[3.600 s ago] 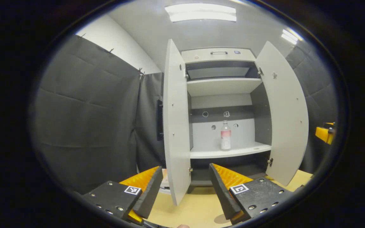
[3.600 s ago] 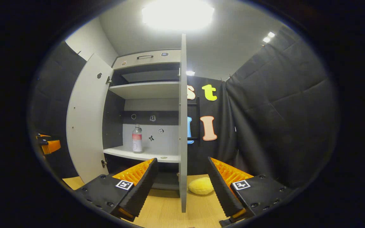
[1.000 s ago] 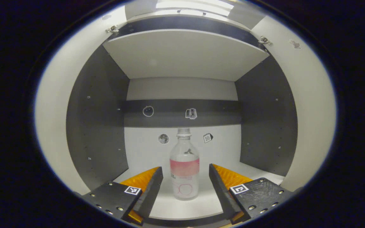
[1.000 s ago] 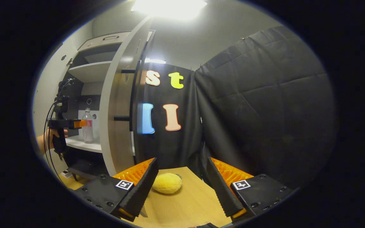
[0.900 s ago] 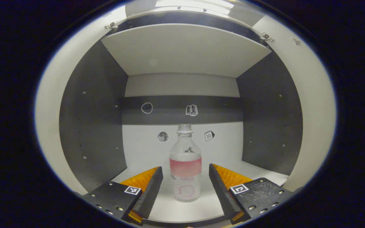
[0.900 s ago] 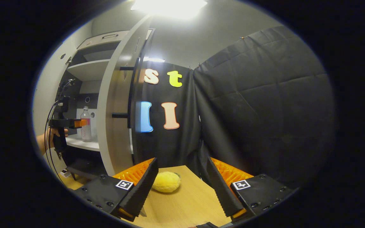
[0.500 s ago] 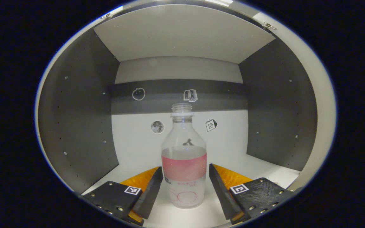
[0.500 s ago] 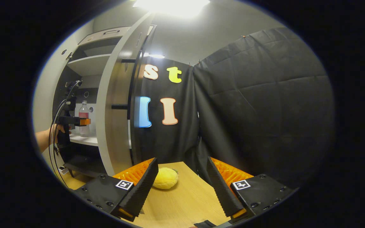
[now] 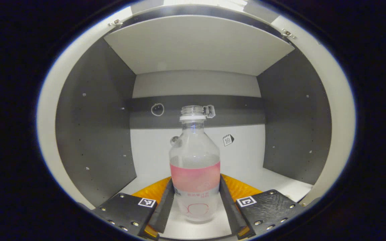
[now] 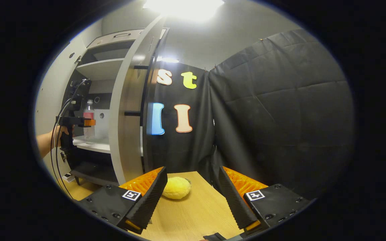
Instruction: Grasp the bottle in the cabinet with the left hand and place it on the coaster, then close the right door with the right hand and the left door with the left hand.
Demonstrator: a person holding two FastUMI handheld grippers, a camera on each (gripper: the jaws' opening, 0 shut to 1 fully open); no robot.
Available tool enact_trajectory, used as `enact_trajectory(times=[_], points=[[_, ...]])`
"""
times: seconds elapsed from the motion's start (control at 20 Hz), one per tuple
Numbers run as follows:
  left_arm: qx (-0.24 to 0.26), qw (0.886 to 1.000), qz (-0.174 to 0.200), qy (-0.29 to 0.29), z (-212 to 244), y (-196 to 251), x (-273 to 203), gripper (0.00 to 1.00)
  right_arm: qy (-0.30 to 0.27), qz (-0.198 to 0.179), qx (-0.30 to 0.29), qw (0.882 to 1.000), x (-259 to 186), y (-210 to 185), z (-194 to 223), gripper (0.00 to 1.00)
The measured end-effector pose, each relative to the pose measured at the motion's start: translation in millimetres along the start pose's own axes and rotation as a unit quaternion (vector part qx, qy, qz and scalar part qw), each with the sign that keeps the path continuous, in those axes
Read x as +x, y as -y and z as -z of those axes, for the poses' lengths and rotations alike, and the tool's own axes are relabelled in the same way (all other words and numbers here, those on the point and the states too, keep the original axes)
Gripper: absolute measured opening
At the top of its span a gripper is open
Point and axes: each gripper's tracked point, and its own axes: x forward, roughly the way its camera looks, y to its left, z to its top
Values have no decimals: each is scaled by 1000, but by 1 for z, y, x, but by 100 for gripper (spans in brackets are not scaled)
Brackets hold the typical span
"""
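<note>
Both jaws of the left gripper [image 9: 195, 204] pinch the upright bottle [image 9: 195, 174] between them on the cabinet shelf [image 9: 273, 182]. Right gripper [image 10: 190, 190] jaws stand spread above the worktop [image 10: 193, 214].

A bright ceiling light [image 10: 183, 5] glares above grey walls [image 10: 213, 36]. Black quilted cloth [image 10: 280, 110] drapes the booth's sides. A wooden table [image 10: 193, 207] holds a yellow plush [image 10: 176, 187] near the cloth.
</note>
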Motion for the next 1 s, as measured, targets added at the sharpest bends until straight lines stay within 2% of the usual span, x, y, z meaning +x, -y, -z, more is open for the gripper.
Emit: enact_trajectory(times=[0.05, 0.1, 0.15, 0.2, 0.3, 0.35, 0.4, 0.45, 0.75, 1.0], points=[[1, 1000, -3, 5, -6, -1, -11, 72, 2, -5, 2, 1000, -2, 1, -1, 98], [2, 1000, -5, 10, -11, -1, -21, 79, 4, -9, 3, 1000, -4, 3, -1, 96], [2, 1000, -6, 14, -14, 0, -31, 79, 5, -15, 5, 1000, -5, 4, -3, 96], [2, 1000, -7, 17, -16, 1, -43, 72, 6, -20, 5, 1000, -8, 5, -2, 97], [7, 1000, -12, 25, -17, 1, -66, 72, 6, -31, 5, 999, -10, 8, -1, 97], [12, 999, -16, 28, -17, 0, -80, 79, 6, -38, 6, 999, -12, 9, -2, 98], [15, 999, -18, 26, -17, 0, -90, 79, 7, -45, 6, 999, -14, 10, -1, 98], [14, 999, -18, 22, -13, 2, -99, 72, 6, -52, 4, 999, -16, 10, -1, 98], [26, 999, -27, 20, 2, 7, -156, 72, 0, -84, 6, 996, -26, 15, 2, 98], [12, 999, -21, 33, 20, 15, -205, 72, -3, -105, -4, 994, -38, 15, 4, 98]])
